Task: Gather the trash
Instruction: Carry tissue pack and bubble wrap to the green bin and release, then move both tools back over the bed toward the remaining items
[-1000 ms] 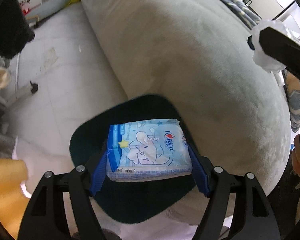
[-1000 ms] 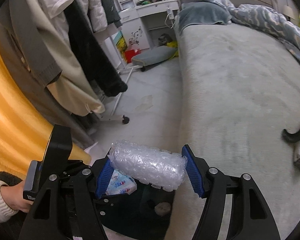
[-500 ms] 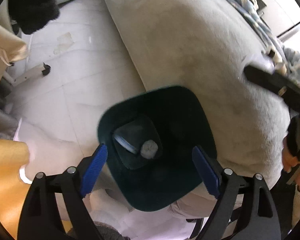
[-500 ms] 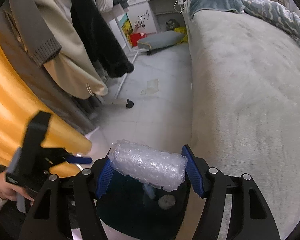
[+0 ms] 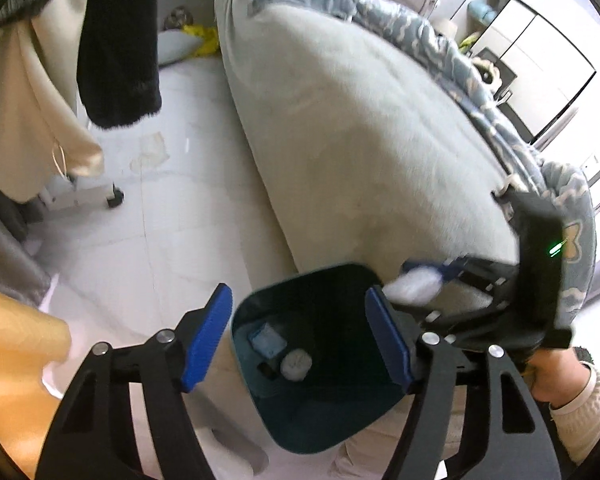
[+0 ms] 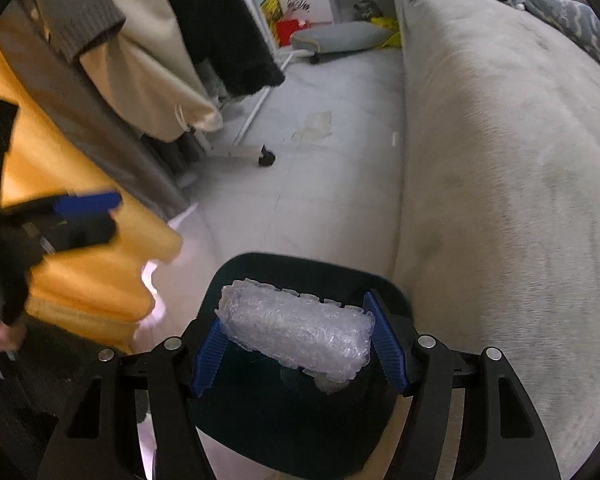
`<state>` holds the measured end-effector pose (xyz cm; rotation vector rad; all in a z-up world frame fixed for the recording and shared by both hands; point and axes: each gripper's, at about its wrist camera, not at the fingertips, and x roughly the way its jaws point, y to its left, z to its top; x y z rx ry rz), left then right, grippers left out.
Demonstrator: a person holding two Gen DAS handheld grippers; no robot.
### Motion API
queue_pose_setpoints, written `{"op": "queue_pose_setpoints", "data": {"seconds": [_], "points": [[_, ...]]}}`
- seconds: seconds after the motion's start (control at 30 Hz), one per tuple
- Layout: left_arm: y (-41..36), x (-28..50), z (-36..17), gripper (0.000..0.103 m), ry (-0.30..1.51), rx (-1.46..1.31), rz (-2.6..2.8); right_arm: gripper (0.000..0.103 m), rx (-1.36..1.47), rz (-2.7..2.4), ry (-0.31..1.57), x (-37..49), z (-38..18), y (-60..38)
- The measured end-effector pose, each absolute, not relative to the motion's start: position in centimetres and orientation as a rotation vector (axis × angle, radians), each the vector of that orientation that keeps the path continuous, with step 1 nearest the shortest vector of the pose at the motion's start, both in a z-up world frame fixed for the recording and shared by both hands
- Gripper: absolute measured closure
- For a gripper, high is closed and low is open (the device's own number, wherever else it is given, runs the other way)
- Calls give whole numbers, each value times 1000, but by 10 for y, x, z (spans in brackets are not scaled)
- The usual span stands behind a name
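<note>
A: Judging progress: largest first, the bed (image 6: 500, 160) fills the right of the room, pale tiled floor (image 6: 320, 168) beside it, hung coats (image 6: 152, 48) at left; no trash shows on either. The dark bin (image 5: 332, 408) stands against the bed's edge

B: Done and left?

A: Bin holds a blue packet (image 5: 267, 339) and a crumpled wad (image 5: 296, 364). The left gripper (image 5: 298, 340) is empty, jaws apart and closing. The right gripper (image 6: 296, 340) is clamped on a bubble-wrap roll (image 6: 296, 338) above the bin mouth; its release remains
</note>
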<state>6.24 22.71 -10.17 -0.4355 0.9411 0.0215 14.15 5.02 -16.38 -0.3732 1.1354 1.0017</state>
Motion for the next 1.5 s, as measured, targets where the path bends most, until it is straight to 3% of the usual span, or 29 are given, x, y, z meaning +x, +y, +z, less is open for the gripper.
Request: {"op": "queue_pose_setpoints", "data": {"seconds": [0.27,0.63,0.77,0.83,1.17,1.5], "points": [[222,54,-73,35,778,-338,58,35,-478,992,1210,127,-197,63],[218,57,-46,36,704,-353,-19,34,-633,974,1292,107,-230,68],[211,58,-31,36,654,-316,-49,31,-645,972,1306,106,-230,65],[209,61,-25,36,640,-323,-58,21,-642,977,1301,105,-228,65],[192,76,-1,16,550,-288,-67,20,-557,1015,1179,115,-183,45],[178,104,2,9,513,-320,-34,20,-435,948,992,144,-126,-2]]}}
